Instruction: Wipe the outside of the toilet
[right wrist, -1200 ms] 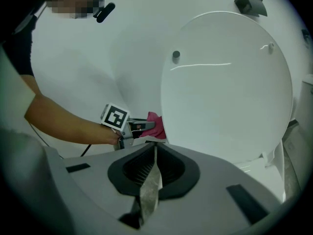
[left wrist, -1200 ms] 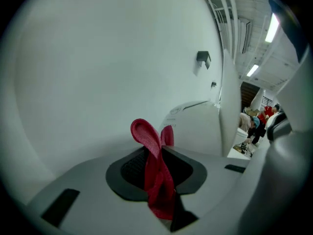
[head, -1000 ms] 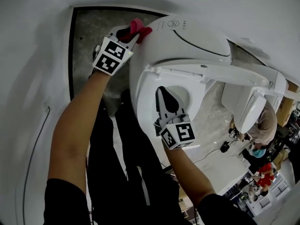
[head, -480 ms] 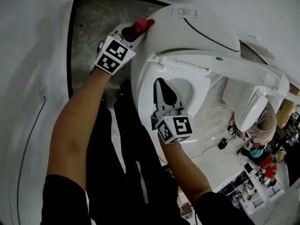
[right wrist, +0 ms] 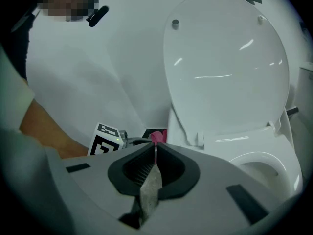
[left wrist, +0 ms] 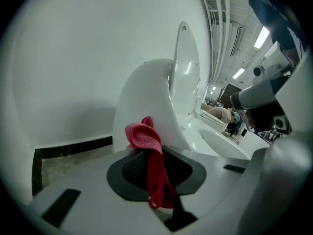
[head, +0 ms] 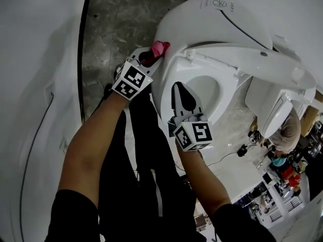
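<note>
The white toilet (head: 202, 59) stands with its lid (head: 227, 21) raised. My left gripper (head: 151, 57) is at the bowl's left outer side, just under the rim, shut on a pink-red cloth (head: 161, 47) that presses against the porcelain. From the left gripper view the cloth (left wrist: 144, 136) bunches at the jaw tips and hangs down between them, against the toilet's curved side (left wrist: 146, 89). My right gripper (head: 178, 87) hovers over the bowl's near rim, shut on a thin grey strip (right wrist: 149, 190). The right gripper view faces the raised lid (right wrist: 225, 62).
A white curved wall (head: 35, 59) closes in on the left, with grey floor (head: 116, 29) between it and the toilet. A second white toilet (head: 270, 115) stands to the right. People (head: 285, 135) are in the background at lower right. Dark trouser legs (head: 136, 165) fill the space below.
My left gripper has carried the pink cloth down from the side of the raised lid to the bowl's side below the rim. The right gripper has stayed over the bowl.
</note>
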Tool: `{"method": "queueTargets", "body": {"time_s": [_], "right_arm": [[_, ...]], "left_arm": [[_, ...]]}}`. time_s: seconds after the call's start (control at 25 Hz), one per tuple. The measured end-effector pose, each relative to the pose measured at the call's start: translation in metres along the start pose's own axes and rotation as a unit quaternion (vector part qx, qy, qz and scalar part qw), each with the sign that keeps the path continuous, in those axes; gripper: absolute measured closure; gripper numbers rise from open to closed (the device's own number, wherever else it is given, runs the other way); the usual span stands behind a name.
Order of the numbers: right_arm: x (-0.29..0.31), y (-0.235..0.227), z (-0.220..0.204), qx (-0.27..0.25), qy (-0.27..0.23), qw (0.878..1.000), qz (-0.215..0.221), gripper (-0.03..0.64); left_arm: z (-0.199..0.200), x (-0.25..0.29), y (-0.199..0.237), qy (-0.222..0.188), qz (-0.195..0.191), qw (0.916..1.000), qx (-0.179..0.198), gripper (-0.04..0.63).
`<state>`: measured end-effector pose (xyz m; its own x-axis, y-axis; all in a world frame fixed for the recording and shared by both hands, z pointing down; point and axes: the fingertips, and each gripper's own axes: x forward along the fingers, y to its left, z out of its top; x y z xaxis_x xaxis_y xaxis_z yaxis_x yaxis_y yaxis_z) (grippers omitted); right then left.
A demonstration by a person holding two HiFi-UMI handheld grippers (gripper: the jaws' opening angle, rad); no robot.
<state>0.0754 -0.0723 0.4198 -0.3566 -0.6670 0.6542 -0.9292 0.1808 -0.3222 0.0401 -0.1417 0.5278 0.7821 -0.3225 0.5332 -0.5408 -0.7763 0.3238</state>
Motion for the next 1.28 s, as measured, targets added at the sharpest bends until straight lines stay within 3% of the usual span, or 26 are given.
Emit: {"method": "queueTargets", "body": {"time_s": [0.16, 0.4, 0.68, 0.96, 1.08, 1.28], "right_arm": [[-0.005, 0.002, -0.013, 0.003, 0.01, 1.0, -0.003, 0.577], [-0.001, 0.003, -0.024, 0.005, 0.01, 1.0, -0.014, 0.577], [0.003, 0.007, -0.036, 0.024, 0.011, 0.999, -0.025, 0.577], [-0.001, 0.003, -0.023, 0.035, 0.005, 0.999, -0.032, 0.577], [-0.002, 0.005, -0.01, 0.022, 0.0, 1.0, -0.016, 0.577], [0.008, 0.001, 0.006, 0.002, -0.002, 1.0, -0.005, 0.577]], "left_arm": [[-0.024, -0.008, -0.026, 0.011, -0.015, 0.9998, -0.007, 0.517], [-0.073, -0.02, -0.071, 0.052, -0.085, 0.9947, 0.023, 0.517], [-0.109, -0.037, -0.124, 0.078, -0.141, 0.9869, 0.01, 0.517], [-0.135, -0.063, -0.141, 0.115, -0.231, 0.966, -0.008, 0.517], [-0.15, -0.074, -0.106, 0.129, -0.213, 0.9681, -0.025, 0.517], [-0.12, -0.07, 0.001, 0.098, -0.099, 0.9898, -0.028, 0.517]]}}
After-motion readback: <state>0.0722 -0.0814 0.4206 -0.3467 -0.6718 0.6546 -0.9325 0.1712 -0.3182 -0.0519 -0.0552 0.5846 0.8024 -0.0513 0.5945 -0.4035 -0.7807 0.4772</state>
